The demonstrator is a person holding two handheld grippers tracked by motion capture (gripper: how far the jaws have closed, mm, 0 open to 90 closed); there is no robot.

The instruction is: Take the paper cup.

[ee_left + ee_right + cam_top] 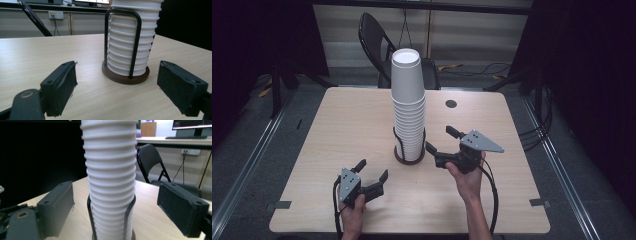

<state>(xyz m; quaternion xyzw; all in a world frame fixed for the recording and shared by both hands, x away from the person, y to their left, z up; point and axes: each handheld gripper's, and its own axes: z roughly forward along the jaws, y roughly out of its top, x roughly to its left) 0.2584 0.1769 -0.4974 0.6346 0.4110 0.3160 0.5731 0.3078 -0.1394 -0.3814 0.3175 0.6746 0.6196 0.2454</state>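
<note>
While both grippers are waiting near the cups, the scene is reading as follows.

Setting: a person is sitting at a pale wooden table [337, 130], holding one gripper in each hand, with a black folding chair [372, 35] standing beyond the far edge.

Cup stack: a tall column of white paper cups [408, 105] is standing upside down, nested one over another, near the middle of the table.

Holder: a round dark wooden base [125, 77] with black wire hoops [135, 45] is cradling the bottom cups; the upper cups are rising well above the wires, unsupported.

Contents: the holder is containing cups alone; what the cups have inside cannot be told, since they are mouth-down.

Left gripper [373, 175]: its jaws are standing wide apart, gripping nothing, hovering low over the table near the holder and aiming at its base.

Right gripper [439, 140]: its jaws are also spread wide and empty, sitting just beside the stack, framing it in the right gripper view.

Risk of toppling: a sideways nudge high on the column is likely to be tipping the unsupported cups over.

Risk of lifting several: tightly nested cups may be clinging together, so one pull could be dragging neighbours along.

Risk of crushing: thin paper walls may be buckling under a hard squeeze.

Risk of sliding: if nothing is steadying the base, the holder may be shifting.
</note>
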